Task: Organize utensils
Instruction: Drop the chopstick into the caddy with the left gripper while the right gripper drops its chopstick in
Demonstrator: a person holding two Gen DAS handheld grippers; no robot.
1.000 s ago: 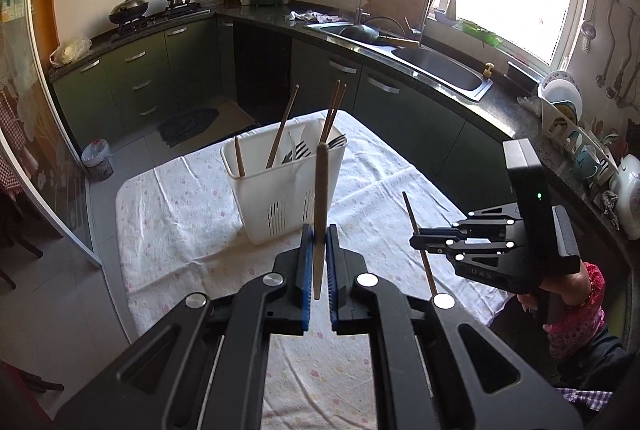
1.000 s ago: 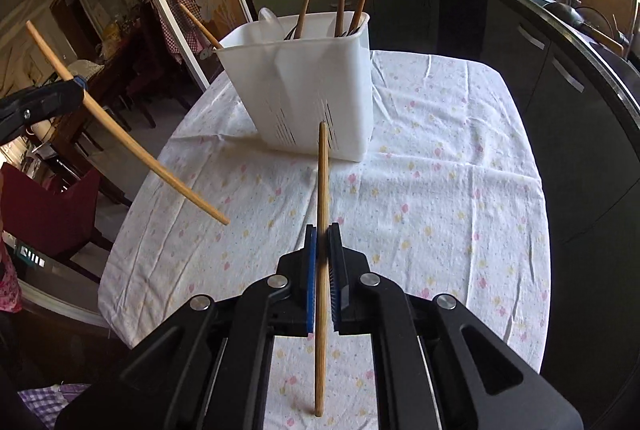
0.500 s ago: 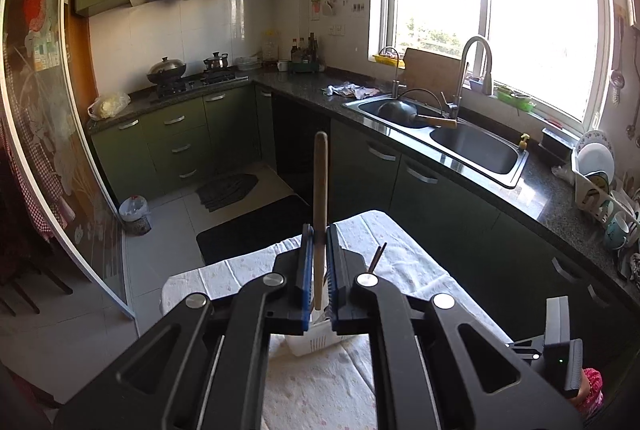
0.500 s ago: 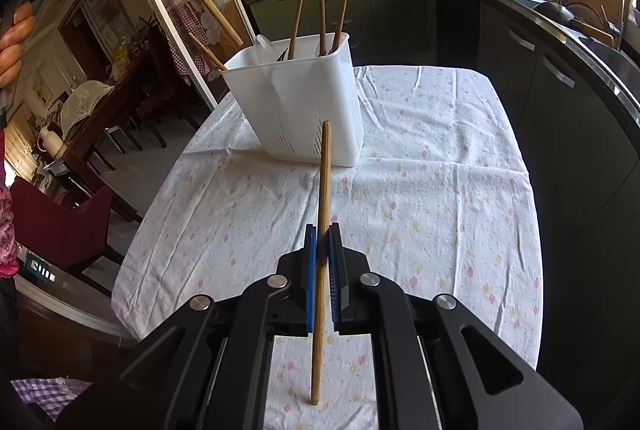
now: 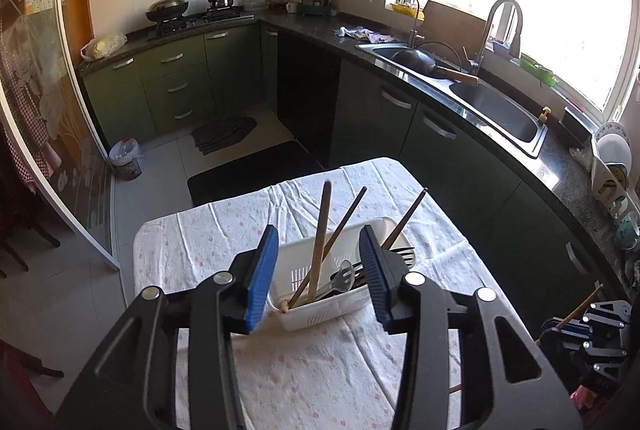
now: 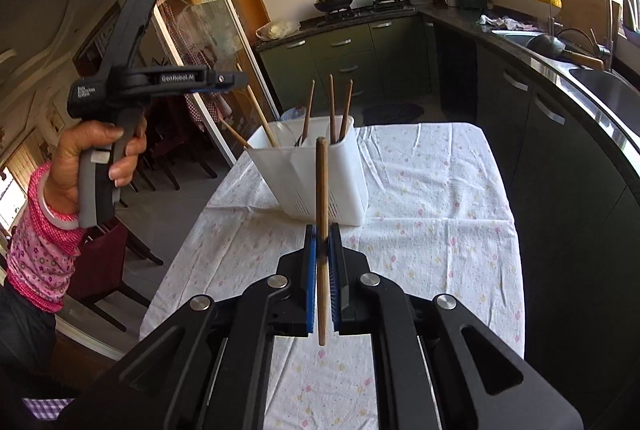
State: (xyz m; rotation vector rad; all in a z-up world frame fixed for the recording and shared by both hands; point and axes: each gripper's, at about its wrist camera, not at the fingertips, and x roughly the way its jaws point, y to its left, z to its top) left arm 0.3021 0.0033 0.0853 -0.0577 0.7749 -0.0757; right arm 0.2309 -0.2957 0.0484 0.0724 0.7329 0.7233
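A white slotted utensil holder (image 5: 304,314) stands on the flowered tablecloth (image 5: 320,370) with several wooden chopsticks and dark forks and spoons in it. My left gripper (image 5: 319,234) hovers above the holder with its jaws opening. A wooden chopstick (image 5: 318,262) stands loose in the holder between the blue pads (image 5: 260,270) and touches neither. In the right wrist view a hand holds the left gripper (image 6: 236,80) up at the left above the holder (image 6: 316,178). My right gripper (image 6: 322,230) is shut on another upright chopstick (image 6: 321,182), short of the holder.
The table (image 6: 440,190) is long and narrow. Green cabinets and a dark counter with a sink (image 5: 492,110) run along its right side. A glass sliding door (image 6: 192,42) and chairs stand at the left. The right gripper (image 5: 560,326) shows at the lower right of the left wrist view.
My left gripper came over the holder and opened; its chopstick now stands in the holder. My right gripper rose with its chopstick still clamped.
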